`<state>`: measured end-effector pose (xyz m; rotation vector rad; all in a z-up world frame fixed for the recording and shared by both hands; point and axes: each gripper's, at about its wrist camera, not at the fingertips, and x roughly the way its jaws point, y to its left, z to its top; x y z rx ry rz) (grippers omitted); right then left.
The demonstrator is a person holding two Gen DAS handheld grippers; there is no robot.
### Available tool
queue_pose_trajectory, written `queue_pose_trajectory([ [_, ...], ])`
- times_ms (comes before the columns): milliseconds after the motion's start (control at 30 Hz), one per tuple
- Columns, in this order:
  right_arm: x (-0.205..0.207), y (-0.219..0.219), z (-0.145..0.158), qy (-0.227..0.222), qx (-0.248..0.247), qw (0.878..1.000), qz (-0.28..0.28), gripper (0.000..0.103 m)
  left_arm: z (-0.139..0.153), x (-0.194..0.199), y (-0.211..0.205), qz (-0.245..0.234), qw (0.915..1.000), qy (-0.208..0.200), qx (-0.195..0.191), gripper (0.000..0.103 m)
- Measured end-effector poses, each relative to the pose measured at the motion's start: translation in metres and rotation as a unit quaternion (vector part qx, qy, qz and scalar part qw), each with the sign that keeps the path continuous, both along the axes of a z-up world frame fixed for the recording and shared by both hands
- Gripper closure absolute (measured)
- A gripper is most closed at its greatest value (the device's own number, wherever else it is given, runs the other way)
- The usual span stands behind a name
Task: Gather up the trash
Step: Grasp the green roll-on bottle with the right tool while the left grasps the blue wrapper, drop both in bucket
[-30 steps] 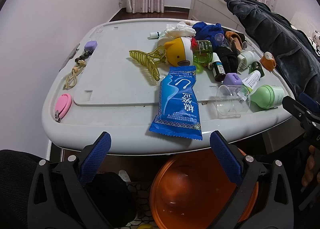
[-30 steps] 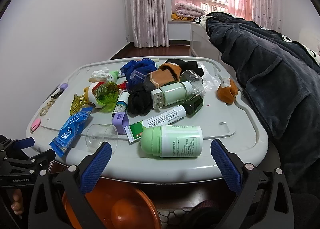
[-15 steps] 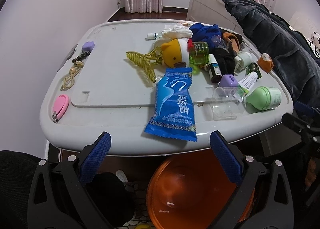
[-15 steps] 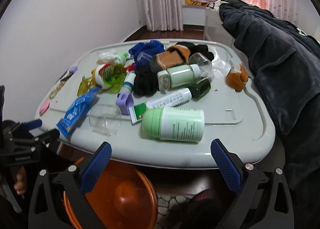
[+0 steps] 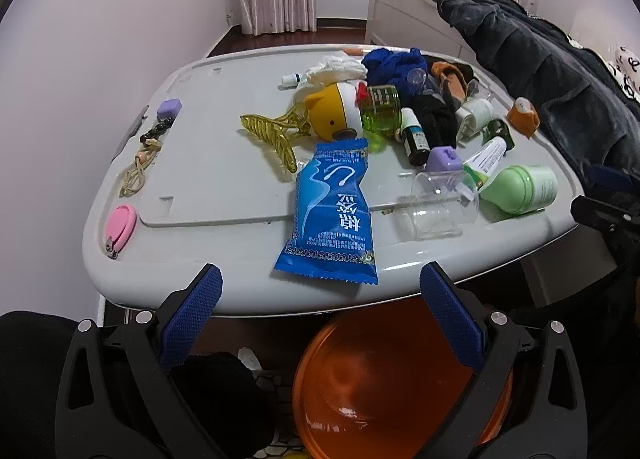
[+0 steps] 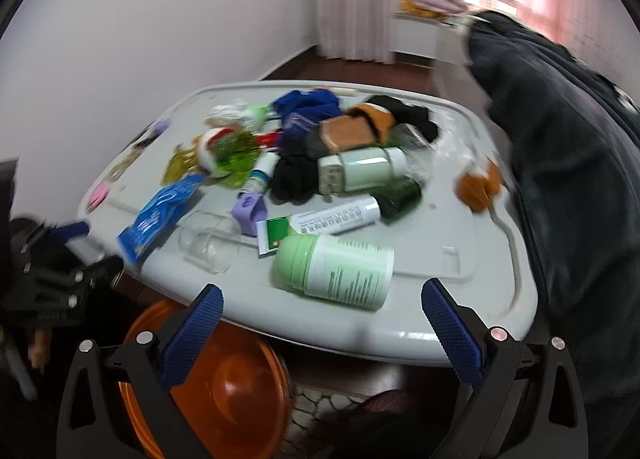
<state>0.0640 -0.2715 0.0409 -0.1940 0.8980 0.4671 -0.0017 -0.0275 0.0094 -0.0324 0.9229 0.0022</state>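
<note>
A blue snack wrapper (image 5: 332, 215) lies flat at the near edge of the grey table lid (image 5: 208, 163); it also shows in the right wrist view (image 6: 160, 215). My left gripper (image 5: 320, 323) is open and empty, just below the table edge in front of the wrapper. My right gripper (image 6: 320, 327) is open and empty, below the edge in front of a lying green-capped bottle (image 6: 336, 263). An orange bin (image 5: 384, 387) stands on the floor under the table edge, also seen in the right wrist view (image 6: 212, 383).
The table carries a clear cup (image 5: 444, 203), a purple cap (image 5: 440, 159), a tube (image 6: 320, 219), small bottles, a yellow hair claw (image 5: 276, 135), a yellow toy (image 5: 332, 115), socks, tissue (image 5: 336, 67) and a pink clipper (image 5: 120, 223). A dark coat (image 6: 568, 163) hangs at the right.
Both grippers have risen and tilted, so the table sits lower and farther in view. The right view swings left and is blurred. Nothing on the table has moved.
</note>
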Motion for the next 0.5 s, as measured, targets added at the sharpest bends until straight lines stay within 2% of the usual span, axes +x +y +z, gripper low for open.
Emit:
queue_pose_trajectory([
  [100,0.027,-0.004,-0.006,0.033,-0.060,0.994,0.089,0.005,0.003,-0.002,0.000,-0.003,1.0000,-0.005,0.005,0.006],
  [133,0.039,-0.006,-0.011,0.057,-0.072,0.987,0.128,0.005,0.002,-0.002,0.000,-0.002,1.0000,-0.005,0.008,0.006],
  [233,0.063,0.001,-0.029,0.079,-0.118,0.966,0.215,0.005,0.000,0.001,-0.002,0.001,1.0000,0.001,0.008,0.006],
  [267,0.069,0.007,-0.038,0.086,-0.137,0.959,0.234,0.009,-0.001,0.003,-0.002,0.001,1.0000,0.004,0.008,0.006],
  [333,0.078,0.020,-0.054,0.101,-0.155,0.946,0.267,0.023,-0.002,0.005,-0.003,0.000,0.9999,0.009,0.006,0.006],
  [433,0.097,0.029,-0.064,0.162,-0.094,0.939,0.287,0.026,-0.003,0.008,-0.005,-0.001,0.9999,0.013,0.008,0.006],
  [467,0.098,0.032,-0.064,0.157,-0.096,0.939,0.290,0.029,-0.003,0.009,-0.005,-0.002,0.9998,0.013,0.011,0.006],
  [500,0.098,0.035,-0.065,0.149,-0.102,0.939,0.294,0.039,-0.004,0.010,-0.007,-0.003,0.9997,0.016,0.017,0.006],
])
